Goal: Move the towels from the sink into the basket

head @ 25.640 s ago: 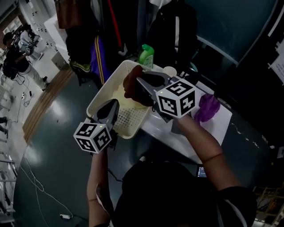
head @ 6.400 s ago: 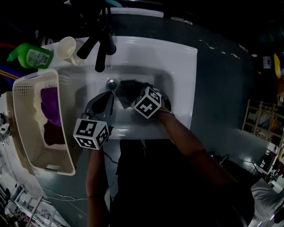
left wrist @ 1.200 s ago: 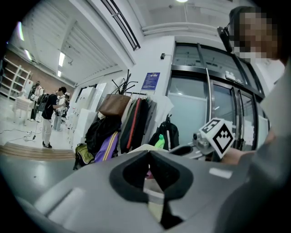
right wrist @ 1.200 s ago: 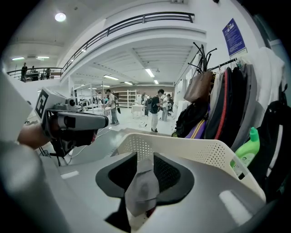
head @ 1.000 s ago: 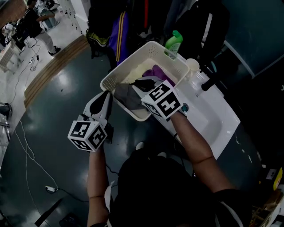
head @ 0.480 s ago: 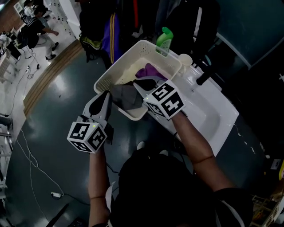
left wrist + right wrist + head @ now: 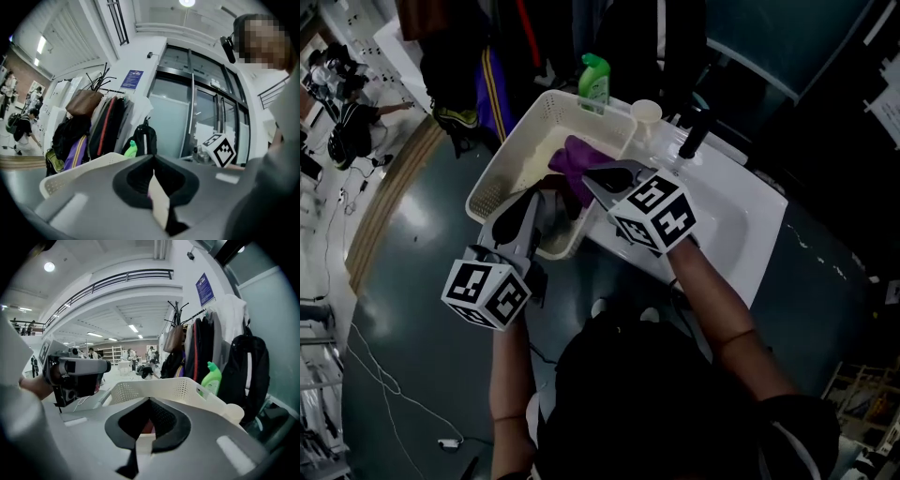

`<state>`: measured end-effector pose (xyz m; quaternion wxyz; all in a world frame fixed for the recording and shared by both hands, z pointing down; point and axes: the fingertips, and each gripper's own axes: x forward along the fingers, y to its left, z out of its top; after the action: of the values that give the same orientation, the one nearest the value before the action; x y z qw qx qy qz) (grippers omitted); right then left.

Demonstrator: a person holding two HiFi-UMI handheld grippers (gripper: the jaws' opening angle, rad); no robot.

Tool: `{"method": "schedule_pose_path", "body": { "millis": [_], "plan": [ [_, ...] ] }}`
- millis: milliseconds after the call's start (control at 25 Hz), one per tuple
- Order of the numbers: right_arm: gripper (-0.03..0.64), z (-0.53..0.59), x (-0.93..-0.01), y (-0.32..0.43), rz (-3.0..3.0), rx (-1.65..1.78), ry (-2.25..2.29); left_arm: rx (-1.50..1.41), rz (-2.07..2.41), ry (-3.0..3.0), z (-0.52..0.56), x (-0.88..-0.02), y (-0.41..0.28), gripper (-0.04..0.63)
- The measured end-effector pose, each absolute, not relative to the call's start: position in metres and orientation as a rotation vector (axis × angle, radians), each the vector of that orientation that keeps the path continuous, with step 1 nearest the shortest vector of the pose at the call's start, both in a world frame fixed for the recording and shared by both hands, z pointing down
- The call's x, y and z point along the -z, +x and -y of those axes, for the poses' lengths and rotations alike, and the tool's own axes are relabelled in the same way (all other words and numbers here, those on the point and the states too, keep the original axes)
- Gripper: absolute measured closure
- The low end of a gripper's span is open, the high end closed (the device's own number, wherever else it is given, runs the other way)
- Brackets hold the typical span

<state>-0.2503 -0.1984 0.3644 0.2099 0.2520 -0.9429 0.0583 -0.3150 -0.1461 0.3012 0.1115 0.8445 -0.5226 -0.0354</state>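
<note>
Basket (image 7: 500,167) with purple towel (image 7: 571,159) inside, beside white sink (image 7: 742,217)

- The basket (image 7: 492,183) is open from above; its mesh walls block any sideways entry.
- A purple towel (image 7: 572,159) takes up its sink-side part.
- The green bottle (image 7: 594,80), cup (image 7: 645,114) and faucet (image 7: 694,136) crowd the far edge.
- Beyond, hanging coats (image 7: 478,56) close off the space.

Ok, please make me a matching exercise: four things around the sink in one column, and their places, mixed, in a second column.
1 purple towel
2 green bottle
3 cup
4 faucet

A on the sink rim, between bottle and faucet
B inside the basket
C black, at the sink's back edge
D upright beyond the basket's far side

Pairs: 1-B, 2-D, 3-A, 4-C.
</note>
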Motion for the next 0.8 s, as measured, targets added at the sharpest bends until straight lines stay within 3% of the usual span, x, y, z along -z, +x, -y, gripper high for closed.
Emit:
{"method": "schedule_pose_path", "body": {
  "millis": [800],
  "plan": [
    [0.620,0.183,-0.377,-0.032,2.438,-0.343,1.295,0.017,0.870,2.792,0.157,-0.299,-0.105,0.586]
  ]
}}
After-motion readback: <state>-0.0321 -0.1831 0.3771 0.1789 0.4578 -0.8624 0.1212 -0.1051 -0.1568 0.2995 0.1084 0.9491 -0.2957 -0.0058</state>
